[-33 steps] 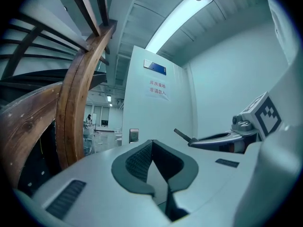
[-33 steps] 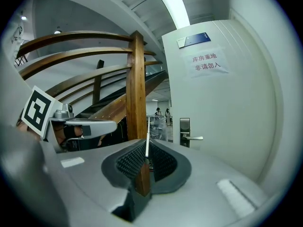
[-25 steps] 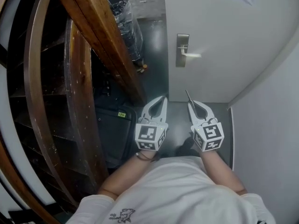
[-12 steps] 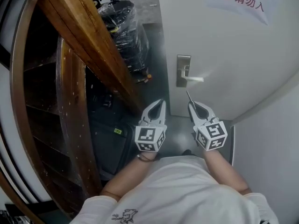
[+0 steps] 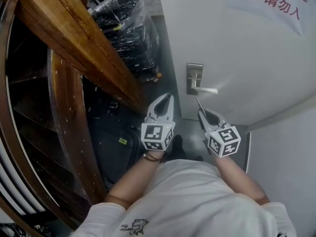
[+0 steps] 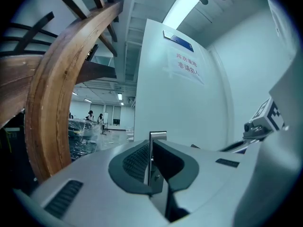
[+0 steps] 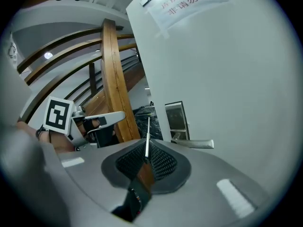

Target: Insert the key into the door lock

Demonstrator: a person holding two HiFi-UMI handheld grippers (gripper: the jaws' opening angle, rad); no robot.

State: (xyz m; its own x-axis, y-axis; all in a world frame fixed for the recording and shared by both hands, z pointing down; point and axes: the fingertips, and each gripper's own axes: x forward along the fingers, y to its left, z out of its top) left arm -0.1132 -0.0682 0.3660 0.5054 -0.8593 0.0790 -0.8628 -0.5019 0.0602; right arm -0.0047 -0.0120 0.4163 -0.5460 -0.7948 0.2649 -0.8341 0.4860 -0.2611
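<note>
- Key duty falls to the right gripper (image 5: 201, 111): its jaws are clamped on a thin silver metal key (image 5: 198, 104), blade pointing forward at the white door (image 5: 237, 48), near the silver rectangular lock plate (image 5: 193, 78) but apart from it.
- The left gripper (image 5: 167, 98) hangs just beside, jaws pressed together on nothing, probably kept clear of the approach.
- The right gripper view shows the blade aimed just left of the plate and its lever handle (image 7: 191, 143); the head view alone shows the gap to the door. No view shows a keyhole clearly.
</note>
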